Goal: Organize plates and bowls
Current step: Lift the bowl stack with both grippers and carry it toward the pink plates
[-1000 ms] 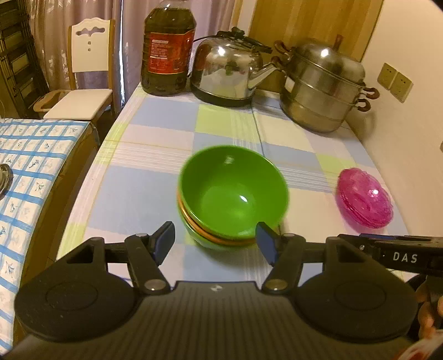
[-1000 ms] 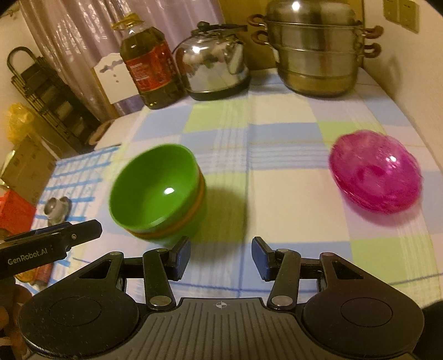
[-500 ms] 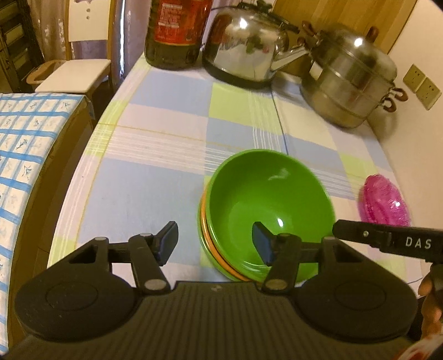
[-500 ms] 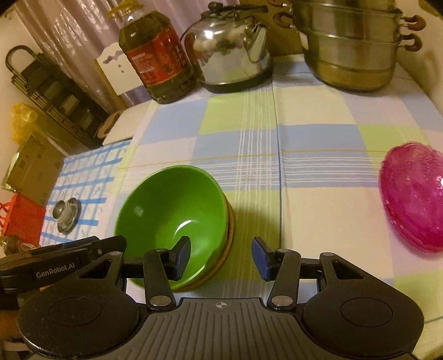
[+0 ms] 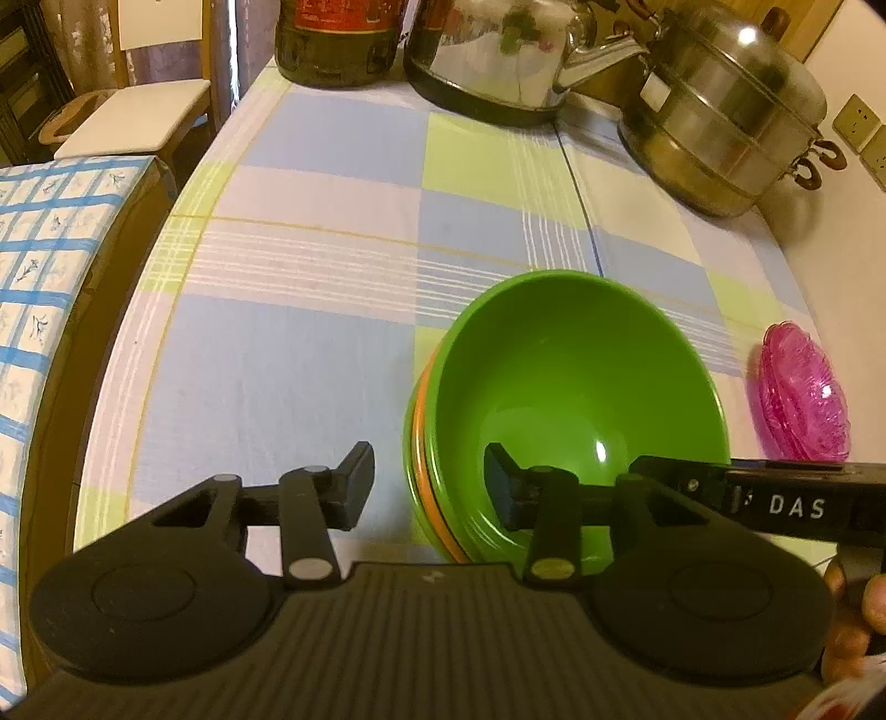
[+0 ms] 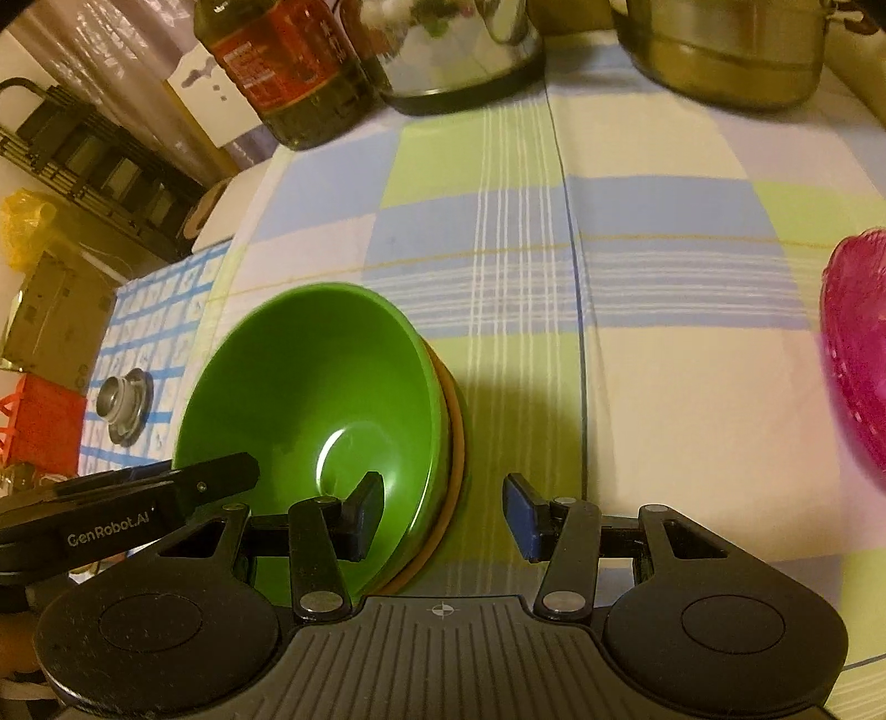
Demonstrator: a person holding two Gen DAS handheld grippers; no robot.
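A stack of bowls sits near the front of the checked tablecloth: a green bowl on top, an orange rim and another green rim under it. It also shows in the right wrist view. My left gripper is open and straddles the stack's left wall, one finger inside the bowl, one outside. My right gripper is open and straddles the stack's right wall the same way. A stack of pink glass plates lies to the right, seen also in the right wrist view.
At the back stand an oil bottle, a steel kettle and a steel steamer pot. The table's left edge drops to a blue-checked surface. A wall with sockets is on the right.
Both grippers have moved forward and down onto the bowl stack, one from each side. Each now has one finger inside the top bowl. The bowls and plates have not moved.
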